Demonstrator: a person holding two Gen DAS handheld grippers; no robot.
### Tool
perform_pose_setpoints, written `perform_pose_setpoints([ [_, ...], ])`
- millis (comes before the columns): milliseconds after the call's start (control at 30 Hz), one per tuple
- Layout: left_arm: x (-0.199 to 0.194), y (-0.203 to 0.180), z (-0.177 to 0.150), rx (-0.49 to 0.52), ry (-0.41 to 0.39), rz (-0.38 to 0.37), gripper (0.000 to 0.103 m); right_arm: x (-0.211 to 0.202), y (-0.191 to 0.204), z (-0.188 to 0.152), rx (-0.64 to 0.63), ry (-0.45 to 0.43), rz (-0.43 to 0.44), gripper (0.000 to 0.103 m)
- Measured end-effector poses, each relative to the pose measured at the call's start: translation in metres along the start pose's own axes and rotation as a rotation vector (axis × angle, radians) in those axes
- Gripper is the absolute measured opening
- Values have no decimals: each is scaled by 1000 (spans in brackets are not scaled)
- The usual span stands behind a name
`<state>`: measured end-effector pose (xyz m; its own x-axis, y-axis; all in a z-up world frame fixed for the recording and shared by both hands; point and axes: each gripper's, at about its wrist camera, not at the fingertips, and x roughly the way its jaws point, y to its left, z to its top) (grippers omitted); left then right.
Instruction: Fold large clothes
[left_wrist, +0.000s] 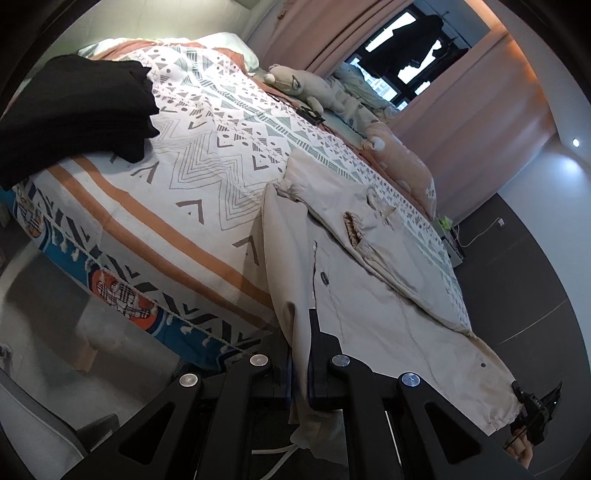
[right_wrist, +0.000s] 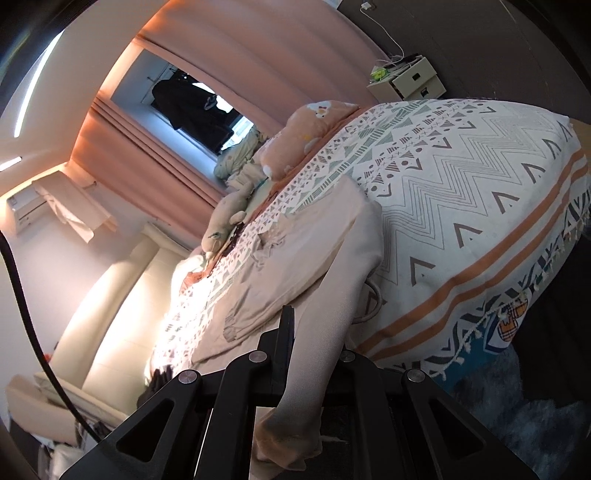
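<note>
Pinching one beige cotton button-front coat (left_wrist: 373, 295) at its hem, both black two-finger grippers are clamping fabric.
Left gripper (left_wrist: 300, 354) and right gripper (right_wrist: 314, 354) are gripping tight on cloth; the coat is lying across one zigzag-patterned white bedspread (left_wrist: 192, 173), its hem edge cut off below; one folded black garment (left_wrist: 74, 107) is sitting well apart.

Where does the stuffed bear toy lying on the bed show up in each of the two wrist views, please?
Left wrist view: the stuffed bear toy lies upper centre, at the bed's far edge below the curtains.
Right wrist view: the same toy sits left of centre, at the far edge of the bed.
Shared landmark: the beige coat, spread on the patterned bedspread and pinched by both grippers.
</note>
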<state>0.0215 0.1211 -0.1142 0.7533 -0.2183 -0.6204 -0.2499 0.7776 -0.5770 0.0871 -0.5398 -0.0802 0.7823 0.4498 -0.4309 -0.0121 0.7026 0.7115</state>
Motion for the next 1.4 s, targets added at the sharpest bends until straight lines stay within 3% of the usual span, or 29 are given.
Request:
perform_pose_setpoints([
  [400,-46,15,-27,-13,-34,-33,4,-40,-2,-28,-31,10,-6,9],
  [700,-80,-2,-17,19,-108,-72,4,-57,19,-22,-75,-23,33,9],
  [1100,-87,-43,32,51,-190,-105,4,-42,42,25,-82,-70,88,8],
  [1400,-59,-85,104,78,-223,-97,4,3,72,87,-105,-103,92,8],
])
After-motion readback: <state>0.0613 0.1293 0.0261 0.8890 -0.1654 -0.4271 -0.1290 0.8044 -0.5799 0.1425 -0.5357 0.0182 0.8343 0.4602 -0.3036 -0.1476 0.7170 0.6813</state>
